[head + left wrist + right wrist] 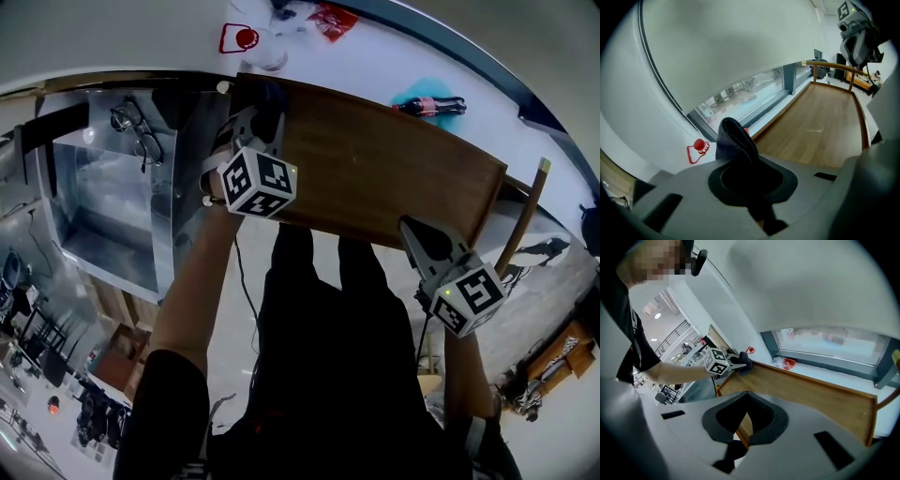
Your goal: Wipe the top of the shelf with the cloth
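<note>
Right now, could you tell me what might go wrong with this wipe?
1. The cloth sits bunched in the left gripper's jaws at the shelf's far left corner; dragging might pull it loose.
2. The right gripper hangs at the near right edge, so a full sweep might meet it.

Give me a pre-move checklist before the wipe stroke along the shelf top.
1. Cloth gripped: ok. The left gripper is shut on the dark cloth.
2. Start position: ok. The cloth sits at the left end of the shelf top.
3. Cloth pressed flat on the wood: cannot tell.
4. Stroke path: ok. The shelf top shows bare wood from end to end.
5. Right gripper out of the way: cannot tell. It is shut and empty, with its tip at the front edge near the right end.
6. Bottle: ok. It lies on the white sill beyond the shelf, not on it.
</note>
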